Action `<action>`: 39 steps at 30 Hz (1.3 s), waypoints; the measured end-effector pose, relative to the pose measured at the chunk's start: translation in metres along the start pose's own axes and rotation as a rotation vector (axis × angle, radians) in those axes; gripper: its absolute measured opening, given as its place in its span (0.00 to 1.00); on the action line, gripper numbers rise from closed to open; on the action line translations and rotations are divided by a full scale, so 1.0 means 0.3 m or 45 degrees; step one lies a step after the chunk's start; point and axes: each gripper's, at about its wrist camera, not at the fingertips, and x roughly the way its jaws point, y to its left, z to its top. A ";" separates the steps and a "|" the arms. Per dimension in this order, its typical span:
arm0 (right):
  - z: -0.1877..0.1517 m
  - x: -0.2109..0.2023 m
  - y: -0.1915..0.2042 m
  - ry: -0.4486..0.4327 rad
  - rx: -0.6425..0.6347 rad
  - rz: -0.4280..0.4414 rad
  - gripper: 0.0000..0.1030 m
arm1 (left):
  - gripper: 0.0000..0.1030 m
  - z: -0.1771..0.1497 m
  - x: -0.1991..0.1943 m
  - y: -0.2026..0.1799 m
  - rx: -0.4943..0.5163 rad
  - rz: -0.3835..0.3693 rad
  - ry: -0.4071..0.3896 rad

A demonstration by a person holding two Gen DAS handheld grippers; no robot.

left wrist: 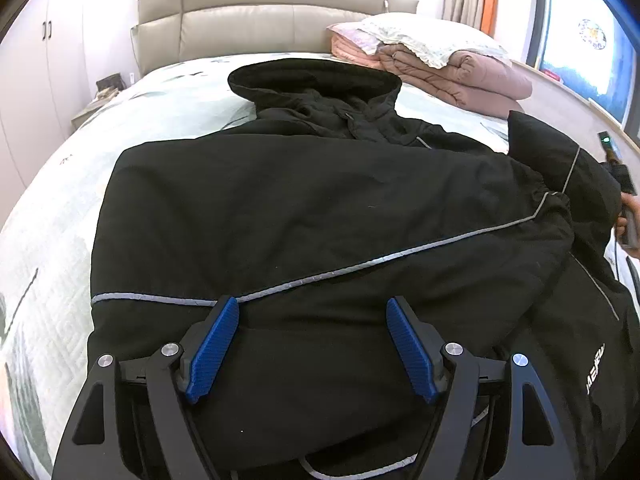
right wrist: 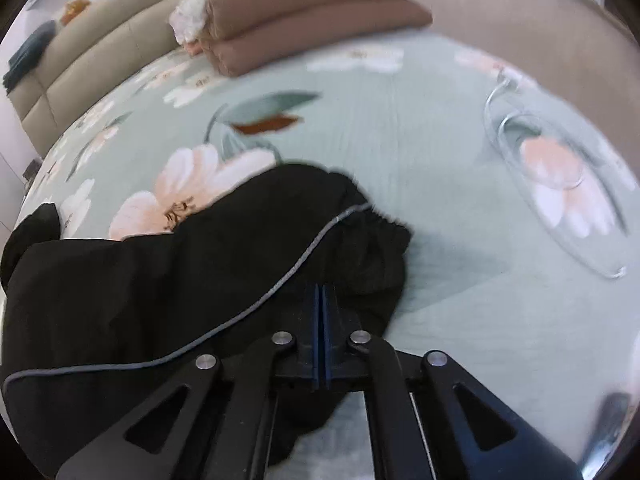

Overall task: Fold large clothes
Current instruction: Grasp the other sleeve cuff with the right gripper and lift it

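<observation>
Jacket: a black hooded jacket [left wrist: 312, 216] lies spread on the bed [left wrist: 52, 240], hood toward 12 o'clock, a grey reflective stripe crossing the body from 8 to 3 o'clock
Sleeve: one sleeve [right wrist: 248, 248] with a gathered cuff lies over the floral bedspread [right wrist: 460, 128] in the right wrist view, cuff end near the centre, the rest trailing off to 8 o'clock
Left gripper: the left gripper [left wrist: 312, 344] sits at 6 o'clock over the lower body of the jacket, blue pads [left wrist: 212, 352] spread wide apart, nothing between them
Right gripper: the right gripper [right wrist: 321, 300] has its fingers pressed together on the sleeve fabric just behind the cuff
Bedding: folded brown quilts [left wrist: 452, 76] with a white pillow [left wrist: 428, 36] on top sit at 1 o'clock beyond the hood
Headboard: beige padded headboard [left wrist: 256, 12] at 12 o'clock
</observation>
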 end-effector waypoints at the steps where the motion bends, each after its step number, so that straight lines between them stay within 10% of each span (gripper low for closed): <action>1: 0.009 -0.018 -0.024 -0.007 0.019 -0.005 0.04 | 0.75 0.000 0.000 0.000 -0.001 -0.001 0.000; 5: 0.051 0.032 -0.115 0.077 0.156 0.075 0.66 | 0.76 0.001 0.001 -0.002 0.003 0.006 0.000; 6: 0.055 0.045 -0.130 0.070 0.191 0.079 0.67 | 0.76 0.000 0.001 -0.005 0.003 0.008 0.000; 12: 0.049 0.191 -0.103 0.136 0.172 0.016 0.64 | 0.76 -0.002 0.002 -0.007 0.004 0.015 -0.002; 16: 0.034 0.132 -0.026 0.053 0.023 -0.013 0.12 | 0.76 -0.002 0.002 -0.008 0.008 0.019 0.000; 24: -0.030 -0.181 -0.277 -0.225 0.154 -0.654 0.09 | 0.76 -0.002 0.002 -0.009 0.008 0.024 -0.003; 30: -0.146 -0.029 -0.444 0.056 0.313 -0.559 0.09 | 0.76 -0.002 0.003 -0.009 0.010 0.026 -0.002; 33: -0.144 -0.033 -0.390 0.057 0.201 -0.632 0.10 | 0.76 -0.002 0.004 -0.007 0.012 0.031 -0.002; 39: -0.105 -0.298 -0.126 -0.160 -0.038 -0.438 0.09 | 0.76 0.000 0.005 -0.011 0.012 0.033 0.001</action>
